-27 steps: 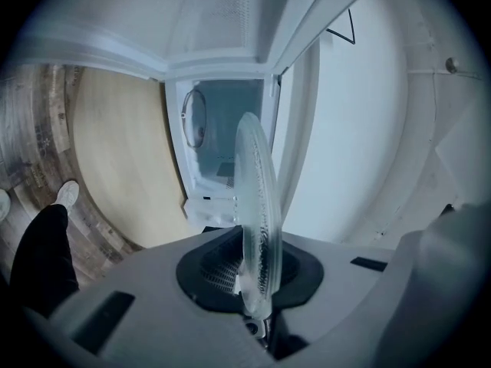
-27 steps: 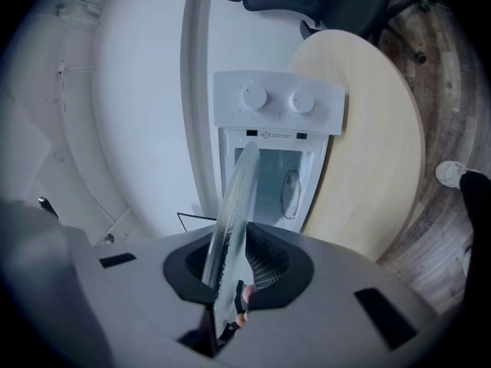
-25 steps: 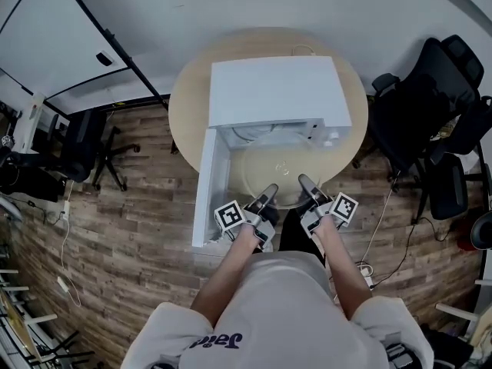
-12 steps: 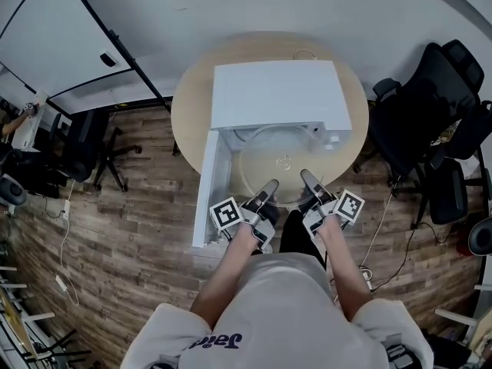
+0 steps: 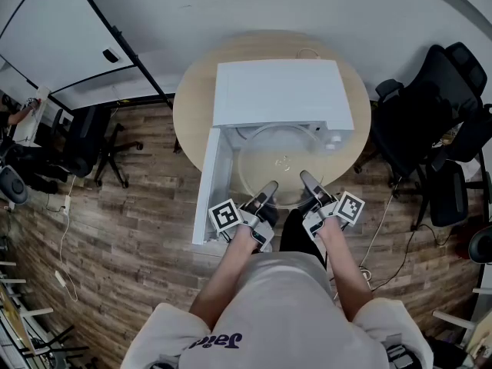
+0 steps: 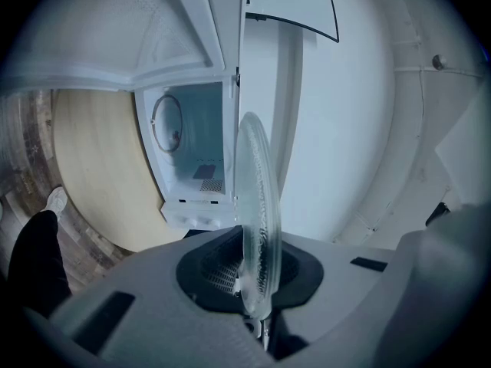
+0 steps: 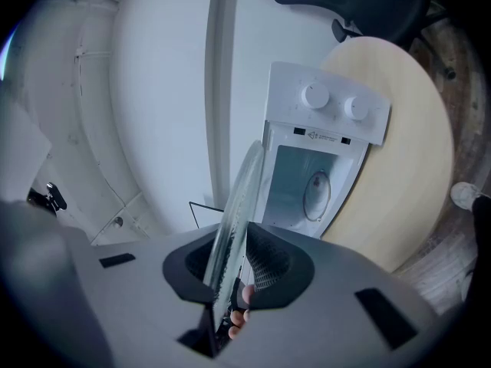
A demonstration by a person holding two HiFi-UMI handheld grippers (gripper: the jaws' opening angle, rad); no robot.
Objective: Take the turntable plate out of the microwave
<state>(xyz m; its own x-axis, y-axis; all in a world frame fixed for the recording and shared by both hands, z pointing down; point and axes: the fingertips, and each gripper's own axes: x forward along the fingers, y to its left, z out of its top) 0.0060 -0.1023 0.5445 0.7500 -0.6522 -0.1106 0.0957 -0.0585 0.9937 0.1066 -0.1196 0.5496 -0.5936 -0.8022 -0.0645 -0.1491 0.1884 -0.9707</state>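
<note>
Left gripper [image 5: 270, 188] and right gripper [image 5: 304, 179] each pinched the plate [image 5: 280, 158] rim; best drawn level and together, clear of the microwave [image 5: 278, 91] door [image 5: 210, 181].

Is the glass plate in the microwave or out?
Nearly out: left gripper and right gripper hold the plate before the open microwave.

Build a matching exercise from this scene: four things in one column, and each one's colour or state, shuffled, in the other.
Things
1. glass plate
2. microwave door
3. table
4. office chair

Colours and states
A. black, standing on the floor
B. white, swung open
C. light wood, under the microwave
D. clear, clamped by the left gripper and the right gripper

Pairs: 1-D, 2-B, 3-C, 4-A
</note>
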